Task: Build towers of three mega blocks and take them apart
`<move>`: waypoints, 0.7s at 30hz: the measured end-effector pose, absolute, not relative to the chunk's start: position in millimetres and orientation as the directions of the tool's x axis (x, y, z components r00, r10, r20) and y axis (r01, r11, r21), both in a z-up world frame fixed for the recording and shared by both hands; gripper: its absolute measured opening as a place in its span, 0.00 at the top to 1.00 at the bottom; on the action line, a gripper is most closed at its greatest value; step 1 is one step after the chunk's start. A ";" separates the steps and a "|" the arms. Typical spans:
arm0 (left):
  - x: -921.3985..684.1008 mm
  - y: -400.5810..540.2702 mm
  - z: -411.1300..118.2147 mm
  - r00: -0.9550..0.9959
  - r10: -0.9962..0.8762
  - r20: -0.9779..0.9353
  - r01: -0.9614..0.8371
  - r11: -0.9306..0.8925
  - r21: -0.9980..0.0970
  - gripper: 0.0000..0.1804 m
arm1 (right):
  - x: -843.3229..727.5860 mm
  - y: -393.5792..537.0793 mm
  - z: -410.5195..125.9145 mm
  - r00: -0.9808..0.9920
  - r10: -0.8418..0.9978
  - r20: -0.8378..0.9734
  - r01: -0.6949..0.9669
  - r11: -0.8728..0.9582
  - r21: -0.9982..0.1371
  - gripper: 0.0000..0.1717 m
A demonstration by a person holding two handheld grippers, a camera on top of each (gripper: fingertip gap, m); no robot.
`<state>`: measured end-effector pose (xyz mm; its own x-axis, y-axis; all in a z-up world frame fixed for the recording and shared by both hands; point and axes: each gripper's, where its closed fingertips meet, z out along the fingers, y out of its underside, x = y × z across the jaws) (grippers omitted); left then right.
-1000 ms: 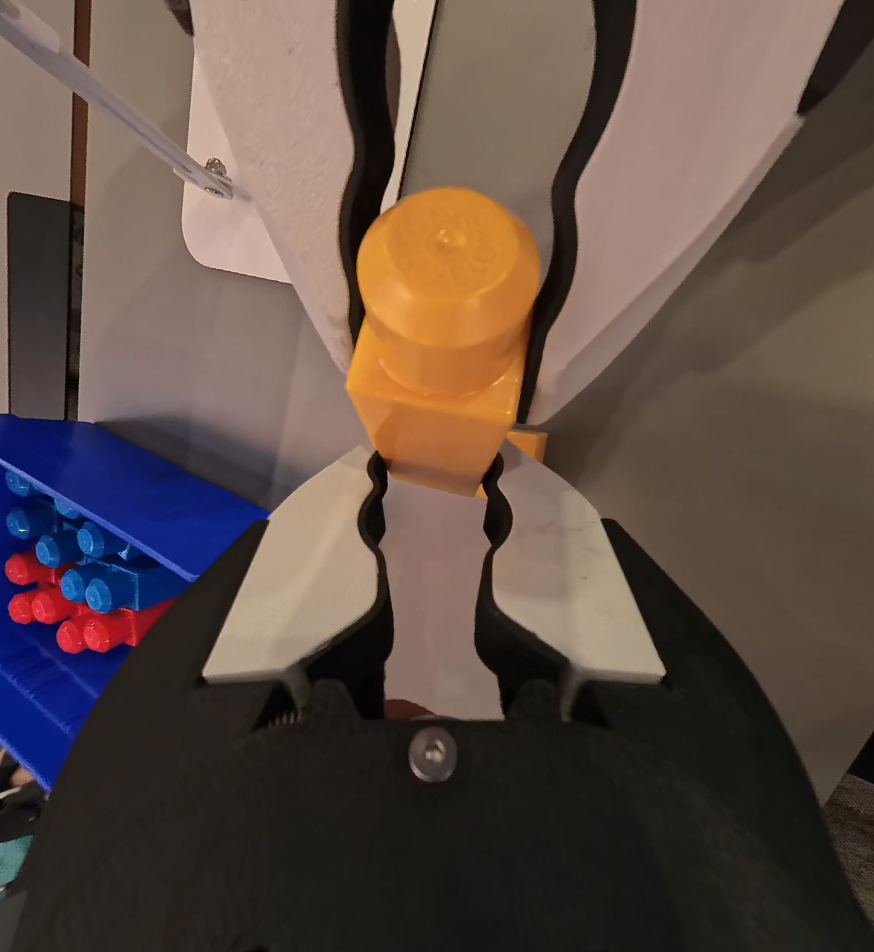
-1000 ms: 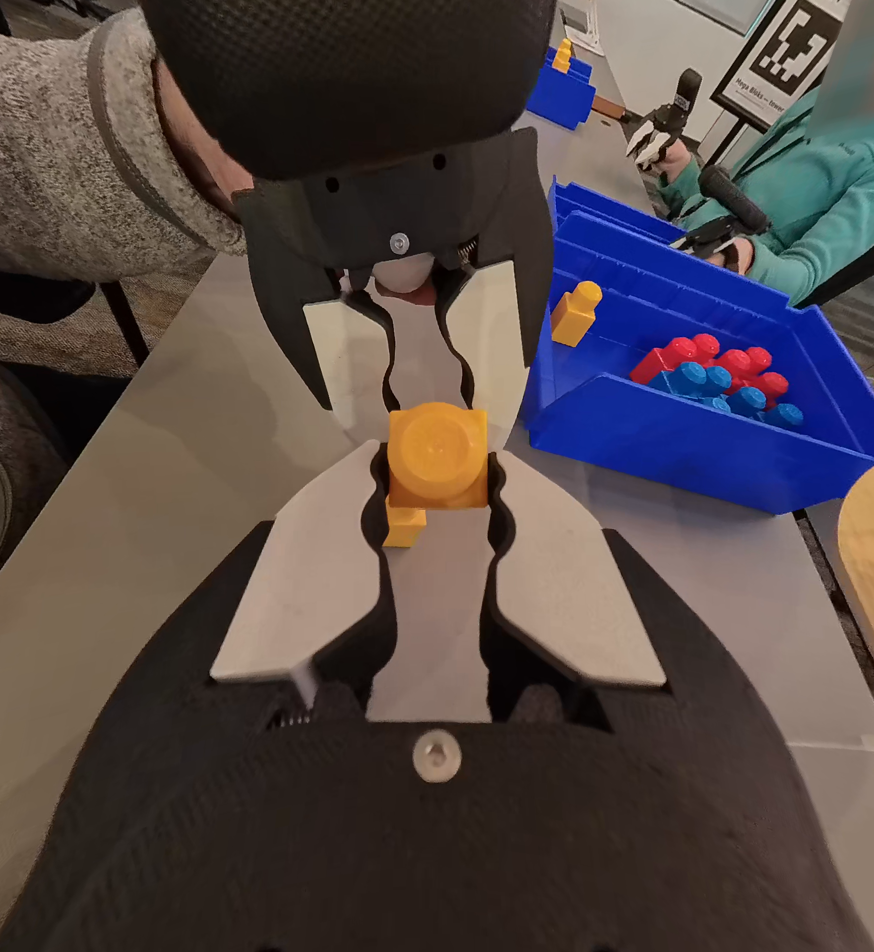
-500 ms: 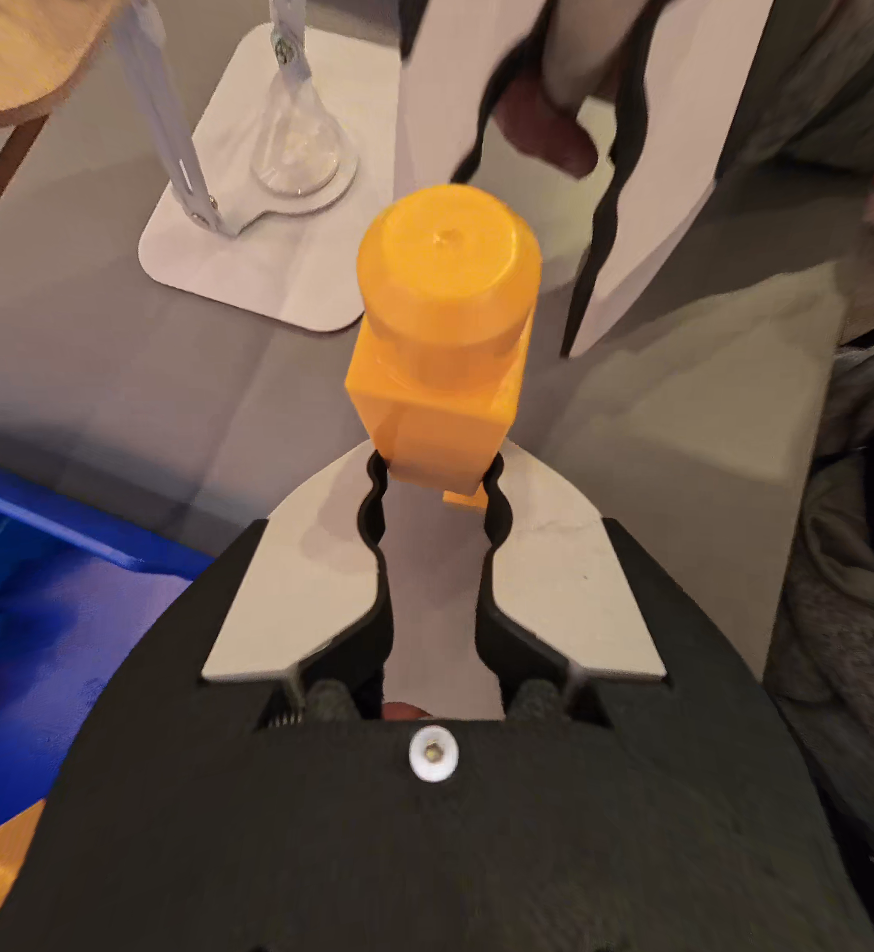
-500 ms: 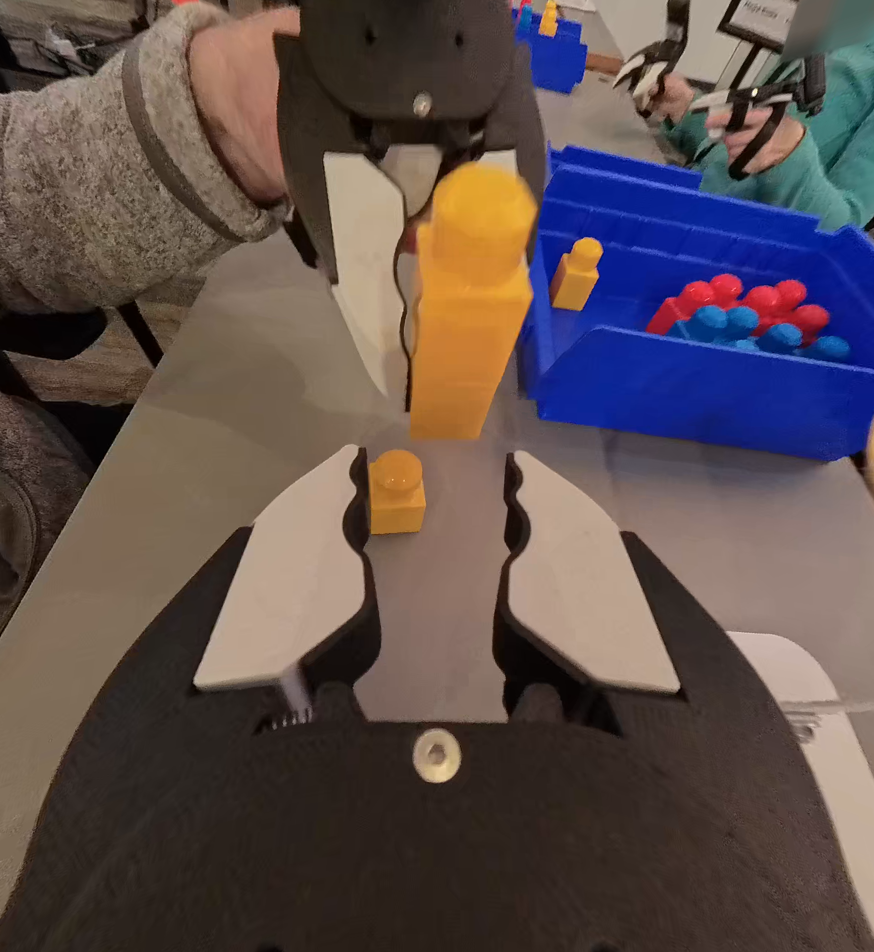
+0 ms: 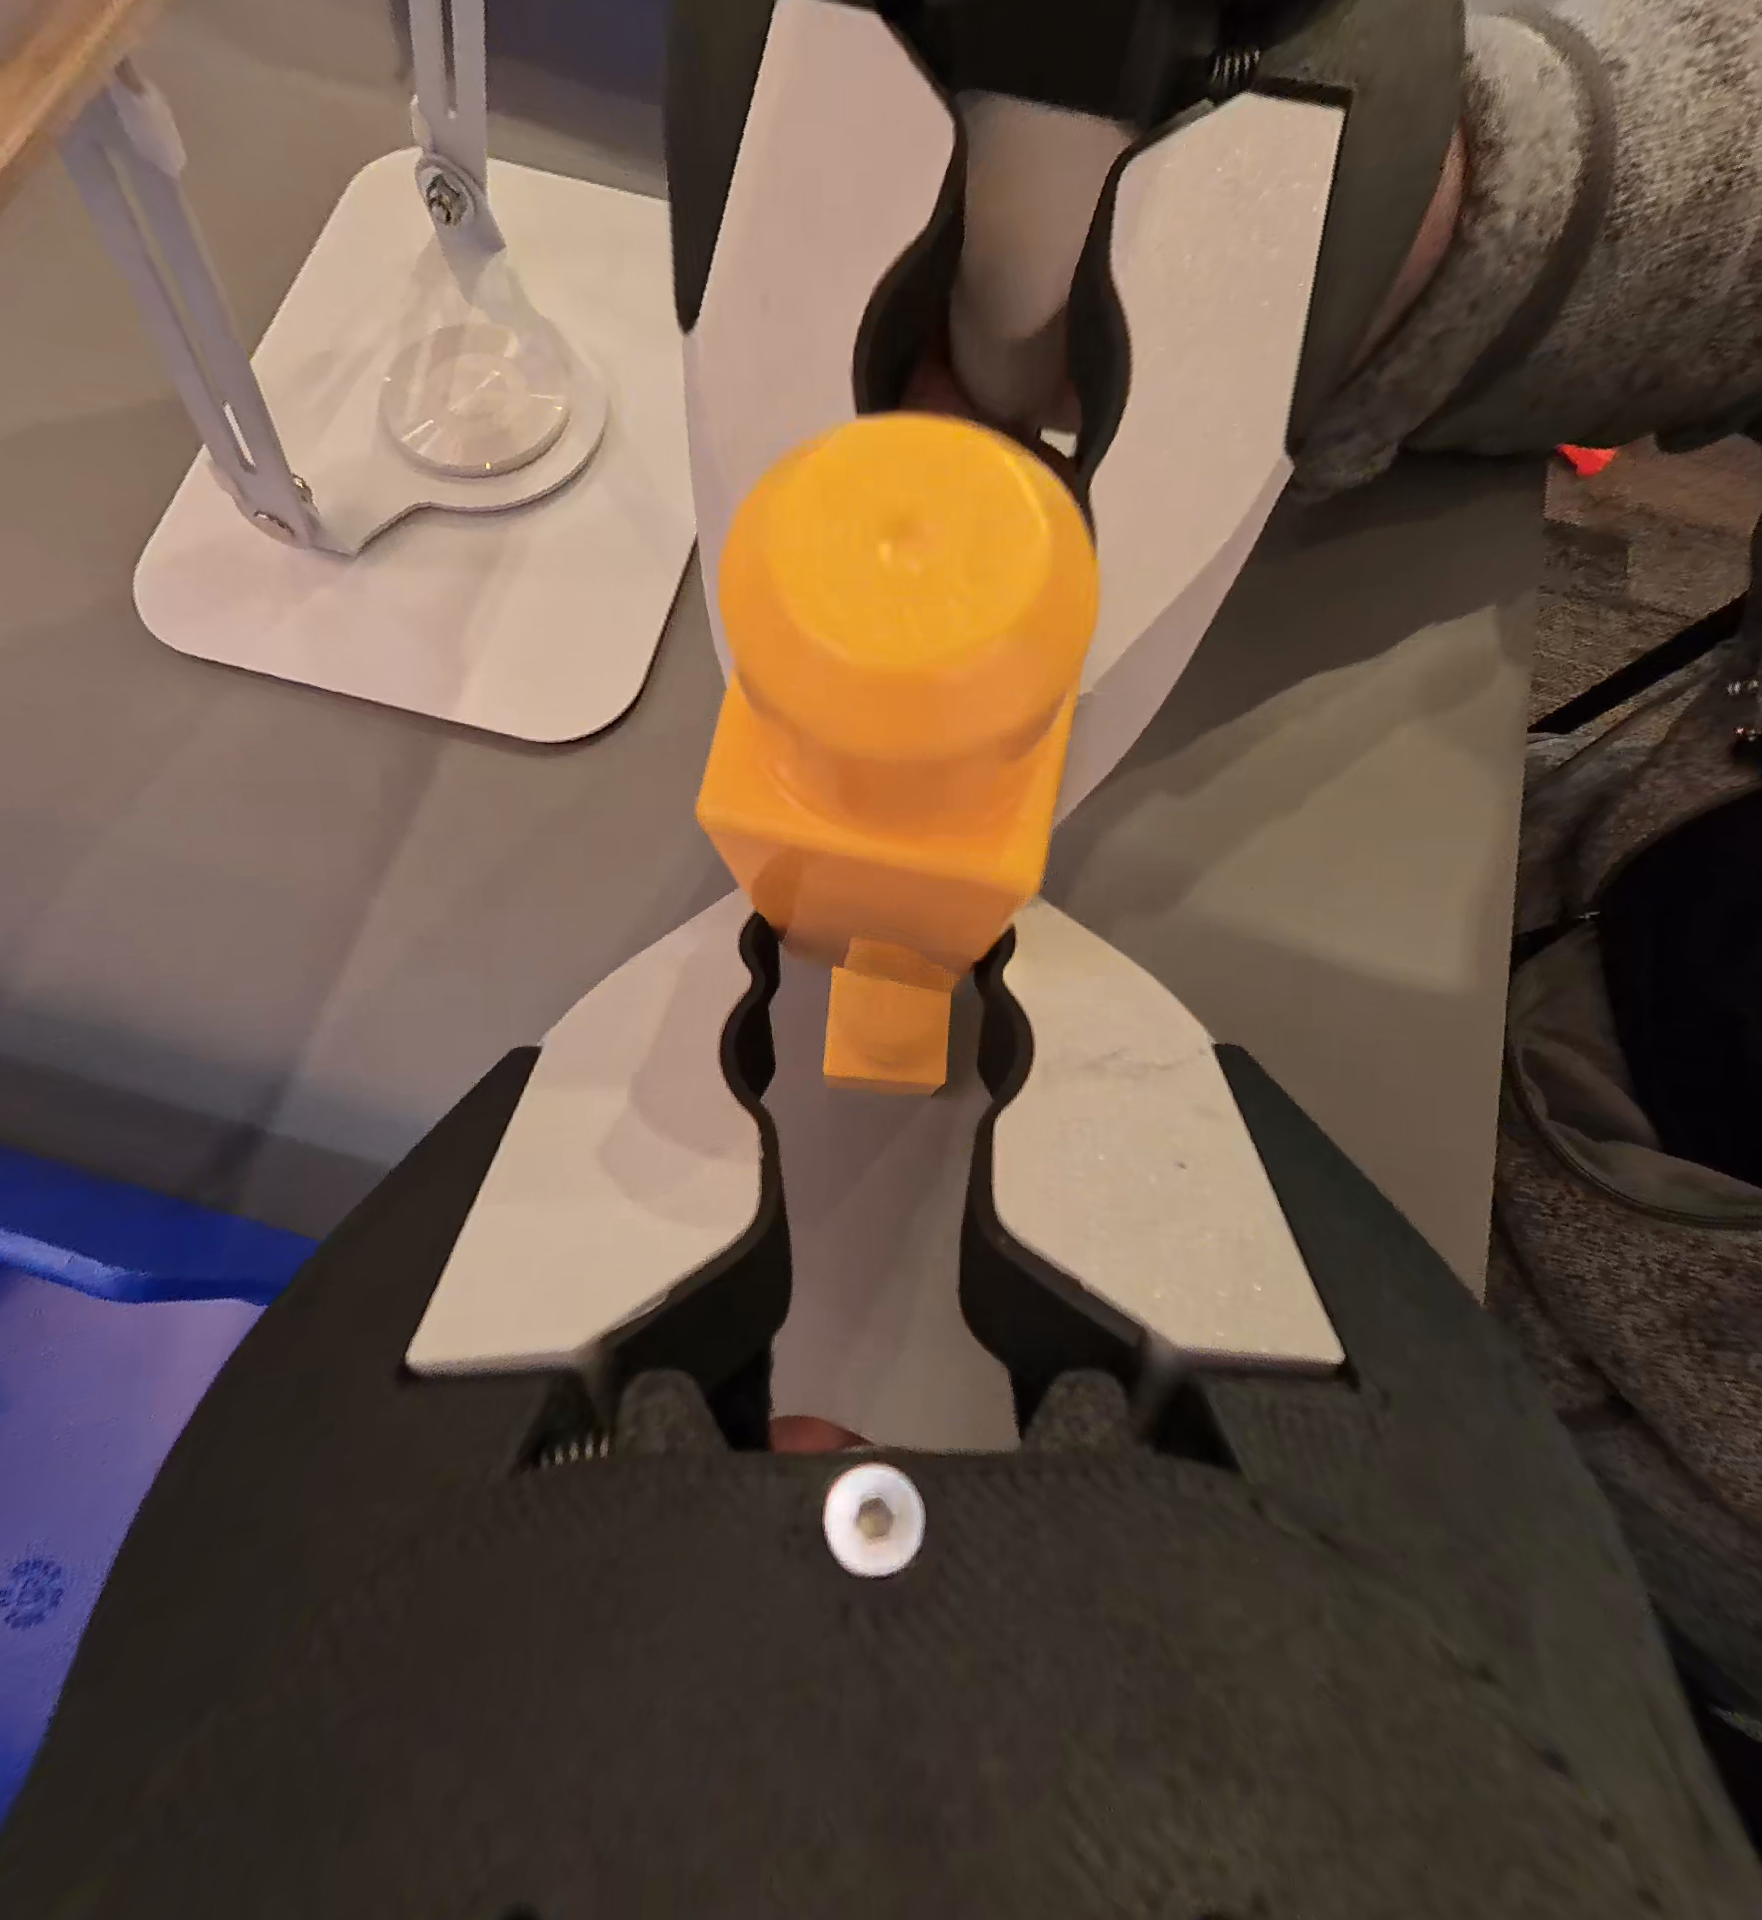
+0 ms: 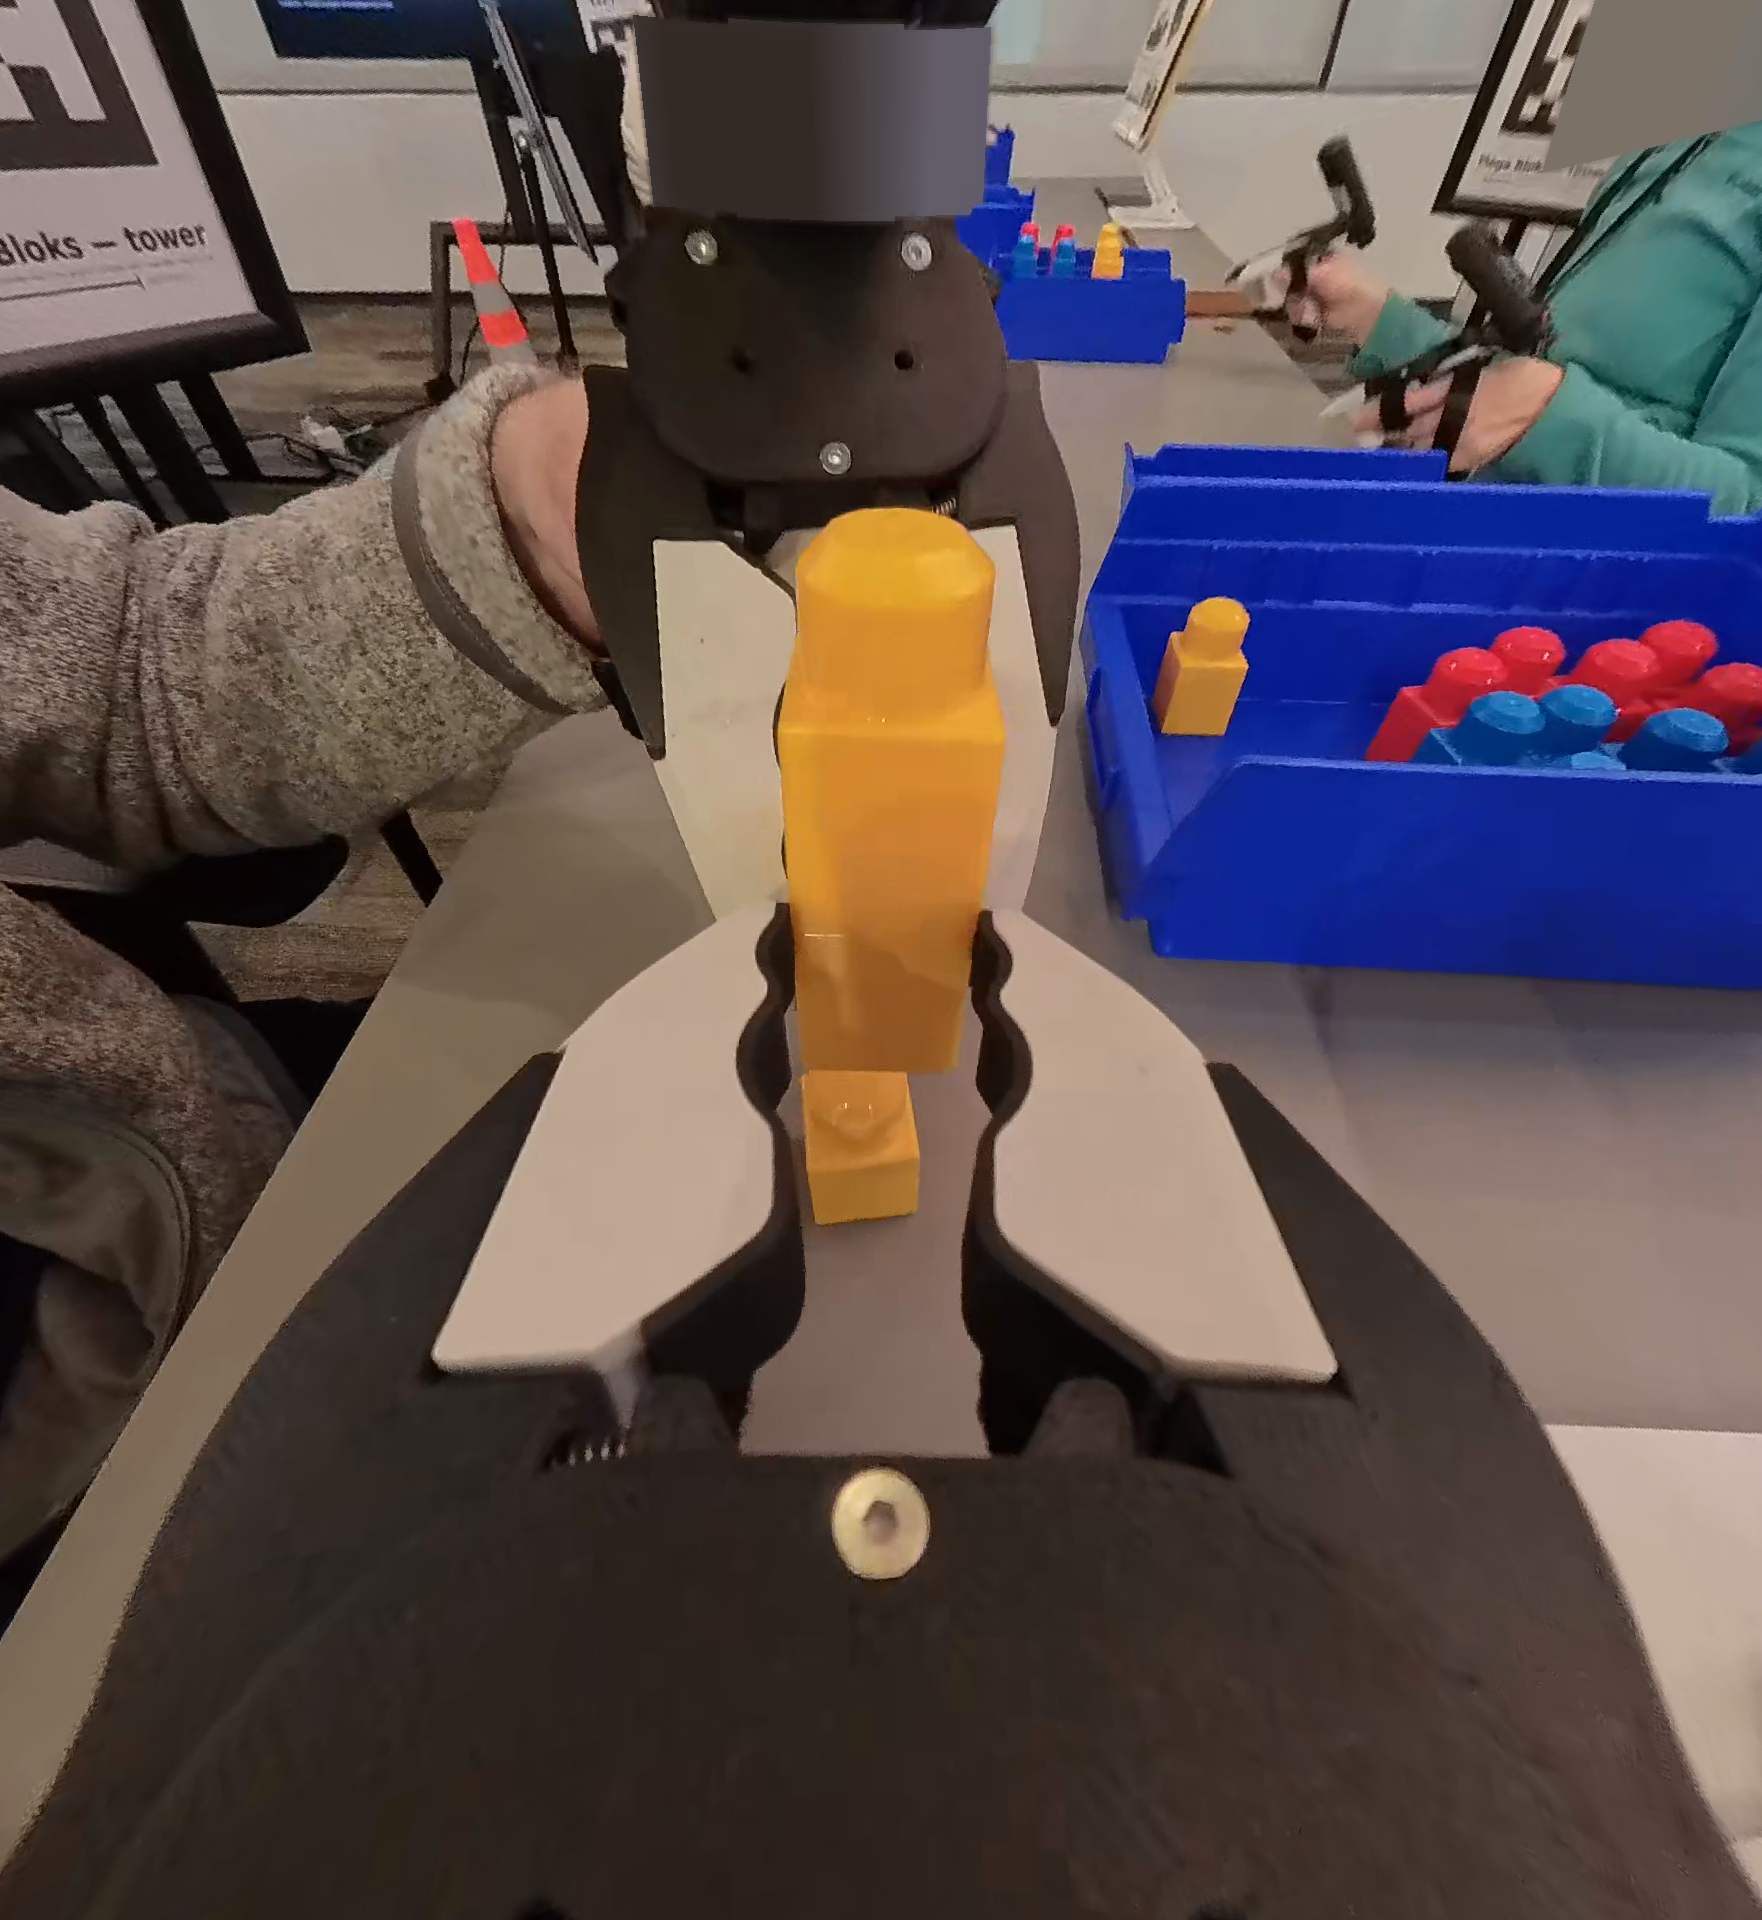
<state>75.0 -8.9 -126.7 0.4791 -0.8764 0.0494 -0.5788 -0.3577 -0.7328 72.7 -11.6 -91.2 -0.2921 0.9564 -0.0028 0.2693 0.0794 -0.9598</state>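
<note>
Both tongs clamp one stack of two orange plastic blocks [image 6: 887, 831], held above the desk. The right tongs [image 6: 879, 977] press their black wavy pads on its lower block; the left tongs [image 5: 877, 940] grip the same stack from the opposite side. Below it a single small orange block [image 6: 859, 1158] stands on the grey desk [image 6: 1479, 1195]. To the right sits a blue plastic bin [image 6: 1479, 883] with red, blue and orange blocks.

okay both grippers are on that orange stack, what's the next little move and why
Probably pull the grippers apart along the stack to split it: the left gripper clamps the upper block, the right gripper the lower, and one orange block already sits loose on the table.
</note>
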 end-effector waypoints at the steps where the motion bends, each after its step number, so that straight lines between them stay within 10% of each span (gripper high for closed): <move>1: 74.9 -8.8 -125.4 0.483 -0.874 0.048 -0.577 -0.359 -0.734 0.80 | 72.6 -11.7 -89.5 -0.287 0.958 0.001 0.260 0.079 -0.962 0.81; 11: 99.5 -0.5 -79.5 0.400 -0.910 0.111 -0.236 -0.219 -0.947 0.67 | 87.9 2.0 -40.4 -0.283 0.953 -0.110 -0.041 -0.127 -0.991 0.80; 21: 111.6 1.2 -46.4 0.317 -0.932 0.177 0.126 -0.144 -0.982 0.80 | 99.5 -0.1 -22.6 -0.330 0.937 -0.114 -0.179 -0.181 -0.967 0.81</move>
